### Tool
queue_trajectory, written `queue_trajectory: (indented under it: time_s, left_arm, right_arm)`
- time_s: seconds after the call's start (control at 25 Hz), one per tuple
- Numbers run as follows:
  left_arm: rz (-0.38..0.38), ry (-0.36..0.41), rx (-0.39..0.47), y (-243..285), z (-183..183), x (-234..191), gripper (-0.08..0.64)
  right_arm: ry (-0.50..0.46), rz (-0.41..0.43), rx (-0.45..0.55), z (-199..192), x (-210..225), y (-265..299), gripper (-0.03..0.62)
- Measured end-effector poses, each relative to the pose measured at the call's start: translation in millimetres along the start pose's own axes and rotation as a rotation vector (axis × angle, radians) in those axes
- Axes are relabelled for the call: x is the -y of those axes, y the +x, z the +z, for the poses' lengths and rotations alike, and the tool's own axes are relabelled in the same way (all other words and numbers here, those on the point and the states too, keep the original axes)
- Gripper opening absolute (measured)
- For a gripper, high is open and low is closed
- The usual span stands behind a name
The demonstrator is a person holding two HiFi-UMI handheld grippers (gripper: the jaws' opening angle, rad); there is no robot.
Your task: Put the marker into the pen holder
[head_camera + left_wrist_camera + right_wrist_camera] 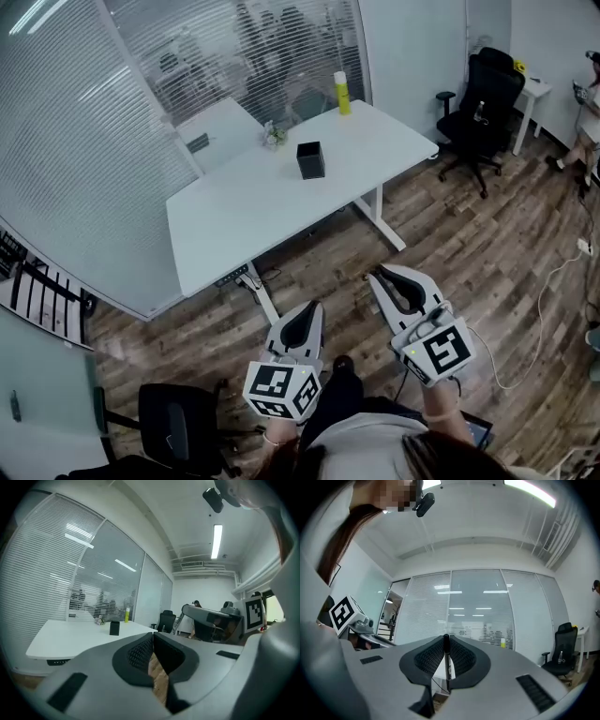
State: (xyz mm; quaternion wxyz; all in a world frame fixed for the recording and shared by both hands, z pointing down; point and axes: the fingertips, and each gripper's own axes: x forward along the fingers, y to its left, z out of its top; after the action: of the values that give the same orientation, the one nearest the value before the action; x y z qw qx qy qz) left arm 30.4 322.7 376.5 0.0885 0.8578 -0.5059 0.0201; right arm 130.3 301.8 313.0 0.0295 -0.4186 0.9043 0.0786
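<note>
The black square pen holder (310, 160) stands near the middle of the white table (244, 211), well ahead of both grippers; the left gripper view also shows the pen holder (114, 628) far off. My right gripper (378, 277) is held over the wooden floor, shut on a thin black marker (447, 660) that stands upright between the jaws of the right gripper (446, 638). My left gripper (312, 307) hovers beside it. The jaws of the left gripper (152, 637) meet with nothing between them.
A yellow bottle (342, 94) and a small plant (274, 136) stand at the table's far side by the blinded glass wall. Black office chairs stand at the back right (483, 98) and near left (173, 427). A cable (548, 291) lies on the floor.
</note>
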Motion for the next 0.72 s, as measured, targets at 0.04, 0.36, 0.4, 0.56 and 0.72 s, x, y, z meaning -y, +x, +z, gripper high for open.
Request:
queue_trajectory:
  time_s: [0.04, 0.36, 0.4, 0.56, 0.72]
  left_arm:
    - [-0.001, -0.001, -0.004, 3, 0, -5, 0.02]
    - [0.001, -0.015, -0.026, 28, 1, -49, 0.02]
    - [0.002, -0.014, -0.025, 32, 2, -55, 0.02]
    - [0.0, -0.012, -0.017, 48, 10, -77, 0.02]
    - [-0.007, -0.011, -0.006, 62, 17, -97, 0.02]
  right_arm:
    - [0.005, -0.003, 0.0, -1, 2, 6, 0.06]
    - [0.008, -0.01, 0.024, -5, 14, 56, 0.06]
    - [0.005, -0.01, 0.023, -7, 15, 63, 0.06]
    - [0.003, -0.022, 0.011, -12, 26, 88, 0.06]
    - [0.002, -0.027, 0.017, -12, 33, 113, 0.06]
